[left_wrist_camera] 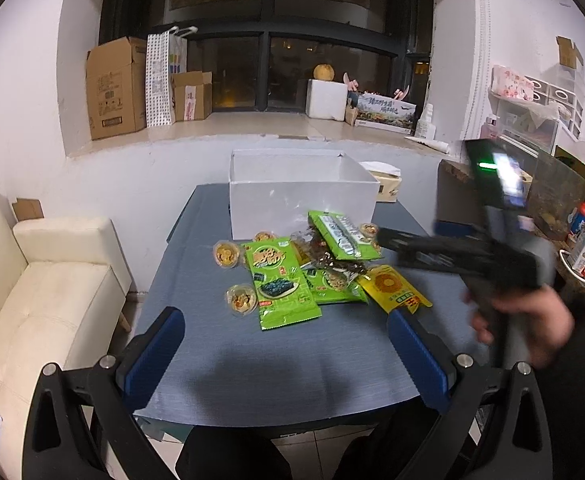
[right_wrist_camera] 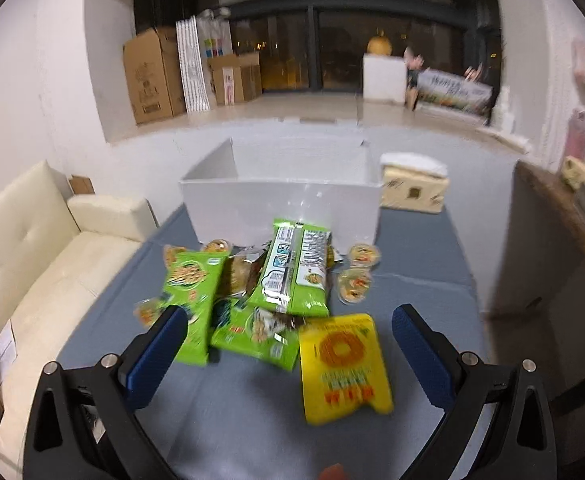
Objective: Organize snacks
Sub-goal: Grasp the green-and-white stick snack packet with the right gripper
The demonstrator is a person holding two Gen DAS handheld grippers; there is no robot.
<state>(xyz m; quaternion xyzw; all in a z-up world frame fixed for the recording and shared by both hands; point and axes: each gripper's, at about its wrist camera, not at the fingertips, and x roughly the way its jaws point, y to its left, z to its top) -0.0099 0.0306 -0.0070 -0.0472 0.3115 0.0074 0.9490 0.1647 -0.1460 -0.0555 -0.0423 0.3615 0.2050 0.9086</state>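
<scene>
A pile of snacks lies mid-table in front of an open white box (left_wrist_camera: pixel 300 200), which also shows in the right wrist view (right_wrist_camera: pixel 284 212). The pile holds green packets (left_wrist_camera: pixel 282 280) (right_wrist_camera: pixel 292 272), a yellow packet (left_wrist_camera: pixel 394 288) (right_wrist_camera: pixel 344 364) and several small round jelly cups (left_wrist_camera: pixel 241 300) (right_wrist_camera: pixel 355 286). My left gripper (left_wrist_camera: pixel 284 354) is open and empty, above the table's near part, short of the pile. My right gripper (right_wrist_camera: pixel 288 352) is open and empty, just above the near end of the pile; the yellow packet lies between its fingers. In the left wrist view it shows blurred at the right (left_wrist_camera: pixel 392 240).
The blue-grey table (left_wrist_camera: pixel 252 380) has a cream sofa (left_wrist_camera: pixel 32 300) to its left. A tissue box (right_wrist_camera: pixel 414 190) stands right of the white box. A wooden counter (right_wrist_camera: pixel 564 216) with cartons runs along the right. Cardboard boxes (left_wrist_camera: pixel 116 88) sit on the window ledge.
</scene>
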